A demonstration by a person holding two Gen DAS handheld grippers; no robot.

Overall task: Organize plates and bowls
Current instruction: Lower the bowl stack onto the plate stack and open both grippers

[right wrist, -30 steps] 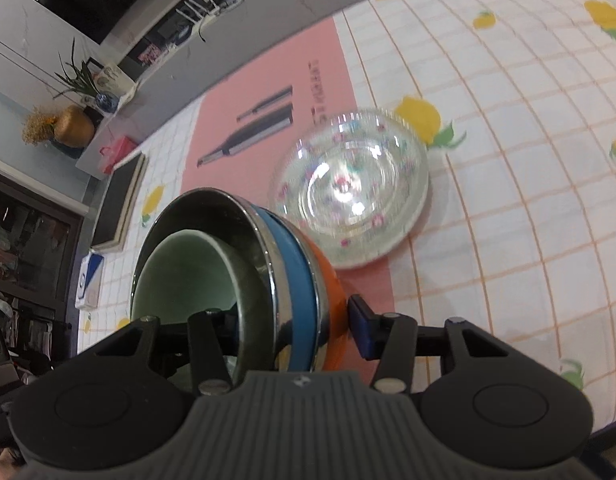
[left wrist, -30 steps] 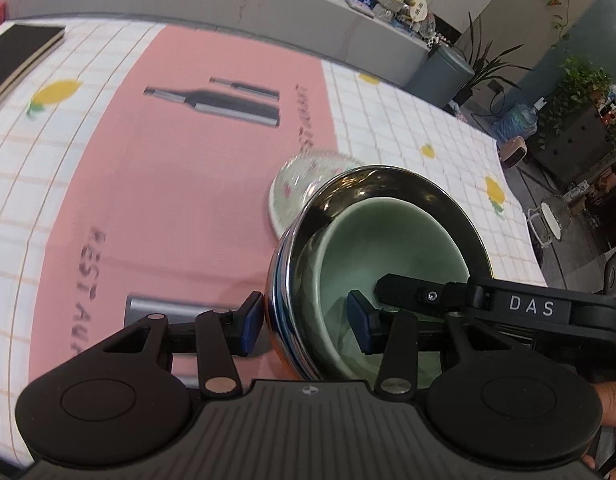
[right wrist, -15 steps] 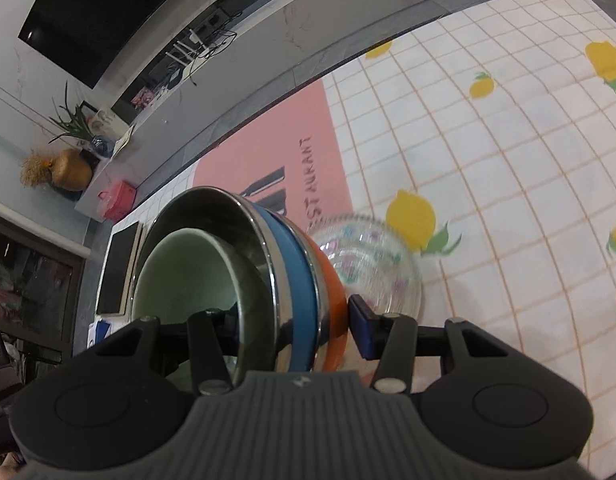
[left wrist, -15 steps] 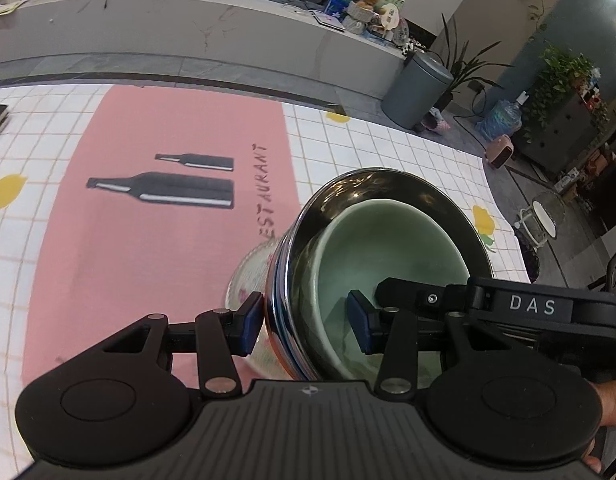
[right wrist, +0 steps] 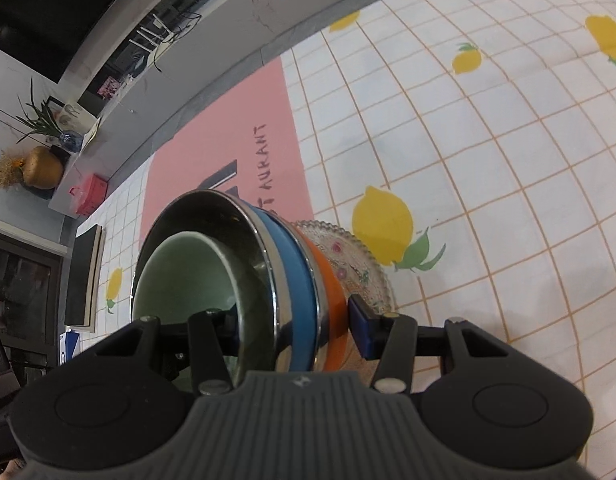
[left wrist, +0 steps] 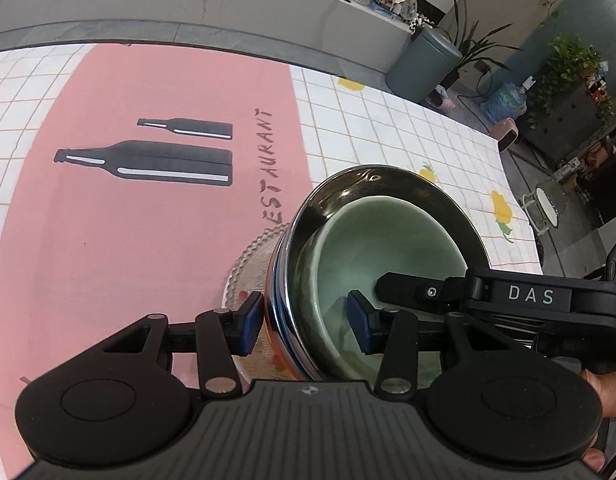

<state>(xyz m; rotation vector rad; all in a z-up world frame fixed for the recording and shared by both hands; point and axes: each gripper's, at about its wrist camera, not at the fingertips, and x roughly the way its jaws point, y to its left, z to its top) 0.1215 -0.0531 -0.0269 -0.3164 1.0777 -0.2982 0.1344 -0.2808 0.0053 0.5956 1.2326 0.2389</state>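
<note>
My bowl stack (left wrist: 371,264) hides most of the glass plate (left wrist: 248,272) beneath it, so I cannot tell whether they touch. My right tongs' (right wrist: 292,328) inner pad is lost behind the steel rim. The desk (right wrist: 507,160) runs off the frame.

Carried a white grid-and-lemon cloth (right wrist: 487,184), a pink printed mat (left wrist: 148,220), a clear patterned glass plate (right wrist: 359,260) and, far left, a black-covered book (right wrist: 82,276).

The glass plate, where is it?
In both wrist views the glass plate lies on the tablecloth, mostly hidden behind the stack of bowls, beside the printed lemon.
</note>
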